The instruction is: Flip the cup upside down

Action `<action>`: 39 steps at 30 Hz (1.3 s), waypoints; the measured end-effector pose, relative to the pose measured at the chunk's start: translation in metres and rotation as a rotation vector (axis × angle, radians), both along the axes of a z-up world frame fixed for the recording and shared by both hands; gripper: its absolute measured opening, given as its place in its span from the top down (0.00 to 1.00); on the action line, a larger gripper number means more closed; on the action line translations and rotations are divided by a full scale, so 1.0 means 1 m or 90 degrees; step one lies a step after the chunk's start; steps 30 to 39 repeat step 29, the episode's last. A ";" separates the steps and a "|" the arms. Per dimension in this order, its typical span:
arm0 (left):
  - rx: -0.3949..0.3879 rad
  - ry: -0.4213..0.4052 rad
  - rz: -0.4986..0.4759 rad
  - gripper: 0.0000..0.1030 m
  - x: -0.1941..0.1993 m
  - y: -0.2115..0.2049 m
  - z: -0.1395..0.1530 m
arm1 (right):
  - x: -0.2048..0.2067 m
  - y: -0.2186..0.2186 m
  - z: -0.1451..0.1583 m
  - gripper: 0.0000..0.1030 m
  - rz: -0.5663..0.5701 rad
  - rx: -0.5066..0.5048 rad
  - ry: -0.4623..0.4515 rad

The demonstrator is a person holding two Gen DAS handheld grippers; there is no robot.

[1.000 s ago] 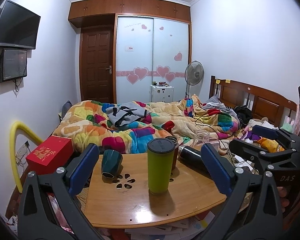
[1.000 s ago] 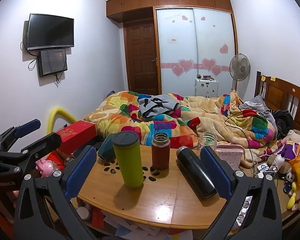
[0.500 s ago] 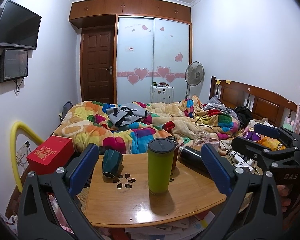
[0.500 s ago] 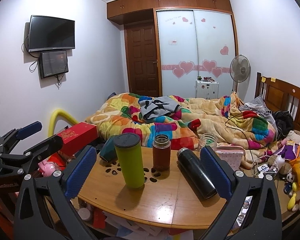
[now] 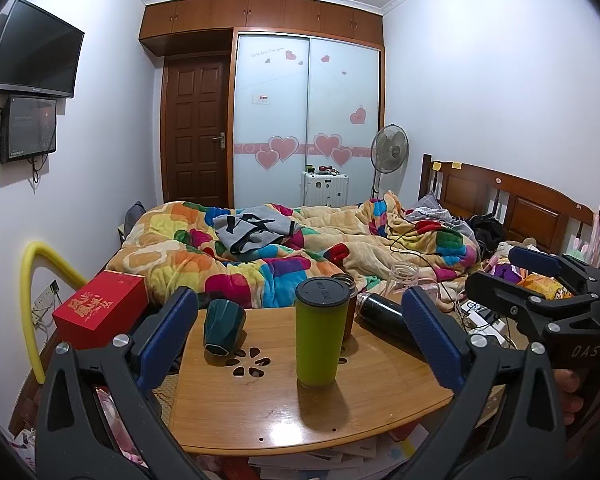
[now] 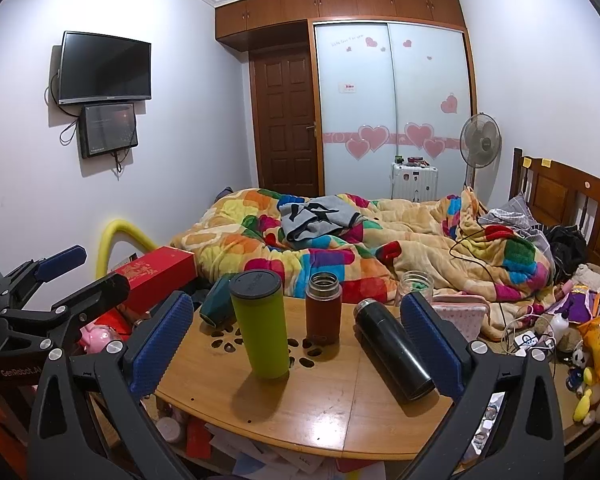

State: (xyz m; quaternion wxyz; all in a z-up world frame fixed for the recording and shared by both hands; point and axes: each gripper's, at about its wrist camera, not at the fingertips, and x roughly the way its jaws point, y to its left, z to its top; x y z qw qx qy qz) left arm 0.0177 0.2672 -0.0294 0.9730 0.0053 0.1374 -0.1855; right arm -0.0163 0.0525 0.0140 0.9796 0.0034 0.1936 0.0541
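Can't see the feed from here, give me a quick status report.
Left gripper and right gripper open, empty, short of the table. Dark green cup untouched at far left. Green tumbler upright mid-table.

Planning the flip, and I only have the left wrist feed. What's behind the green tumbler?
Observer: A brown bottle, upright, looks uncapped, standing apart from the tumbler.
Operator: The black flask: my finger blocks its near end.
Observer: The flask lies on its side, and its near end stops short of the table edge.
Operator: Is the jar empty?
Observer: No, the jar holds something green.
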 end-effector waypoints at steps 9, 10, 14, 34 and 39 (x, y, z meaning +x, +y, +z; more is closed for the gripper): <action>-0.001 -0.005 -0.005 0.00 -0.004 -0.003 0.004 | -0.001 0.001 0.001 0.00 -0.001 0.001 0.000; -0.002 -0.005 -0.005 0.00 -0.004 -0.004 0.004 | -0.001 0.001 0.001 0.00 -0.001 0.002 0.000; -0.002 -0.004 -0.006 0.00 -0.004 -0.003 0.004 | -0.001 0.001 0.001 0.00 0.000 0.000 0.001; 0.001 0.007 -0.013 0.00 -0.003 -0.015 0.006 | -0.002 -0.003 0.001 0.00 -0.005 0.005 0.002; 0.001 0.007 -0.013 0.00 -0.003 -0.015 0.006 | -0.002 -0.003 0.001 0.00 -0.005 0.005 0.002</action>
